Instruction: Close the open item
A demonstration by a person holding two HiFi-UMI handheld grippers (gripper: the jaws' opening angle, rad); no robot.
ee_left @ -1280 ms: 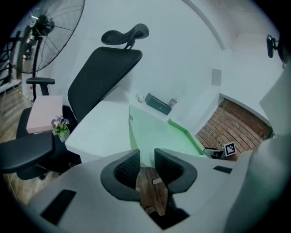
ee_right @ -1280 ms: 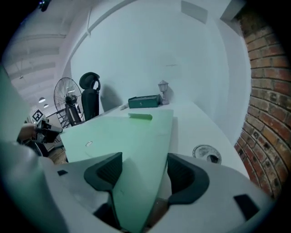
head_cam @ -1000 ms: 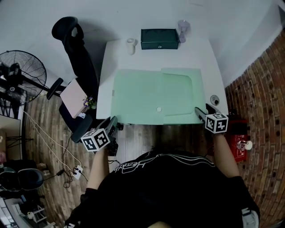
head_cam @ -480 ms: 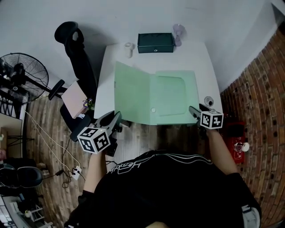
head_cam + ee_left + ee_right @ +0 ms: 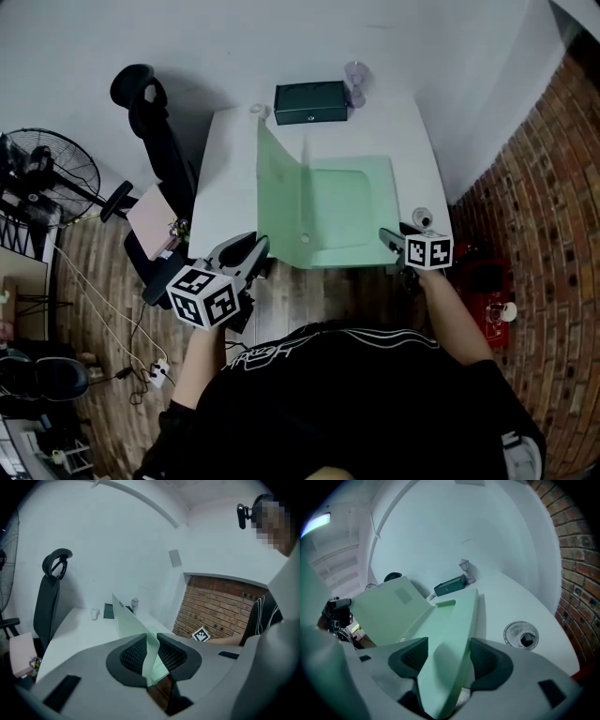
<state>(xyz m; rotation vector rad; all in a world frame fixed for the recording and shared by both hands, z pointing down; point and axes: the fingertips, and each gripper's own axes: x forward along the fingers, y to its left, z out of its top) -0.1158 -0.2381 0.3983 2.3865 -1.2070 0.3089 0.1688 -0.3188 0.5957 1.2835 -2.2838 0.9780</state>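
Note:
A pale green folder (image 5: 352, 211) lies on the white table (image 5: 225, 178), its left cover (image 5: 278, 197) standing almost upright. My left gripper (image 5: 251, 248) sits at the table's front edge, shut on the cover's lower corner; in the left gripper view the thin cover (image 5: 129, 620) is pinched between the pads of that gripper (image 5: 151, 651). My right gripper (image 5: 386, 234) is at the folder's front right corner. Its jaws are opening slightly, and the folder's right edge (image 5: 450, 625) lies between the jaws of that gripper (image 5: 447, 660) without being pressed. The raised cover (image 5: 389, 613) shows at that view's left.
A dark green box (image 5: 310, 103), a glass (image 5: 356, 82) and a small white cup (image 5: 258, 111) stand along the table's far edge. A round cable hole (image 5: 421, 217) lies right of the folder. A black chair (image 5: 155, 122) and a fan (image 5: 47, 173) are on the left, a brick wall (image 5: 544, 187) on the right.
The folder's left cover has swung up from flat on the table to nearly upright, carried by my left gripper moving rightward. My right gripper has stayed at the folder's right corner.

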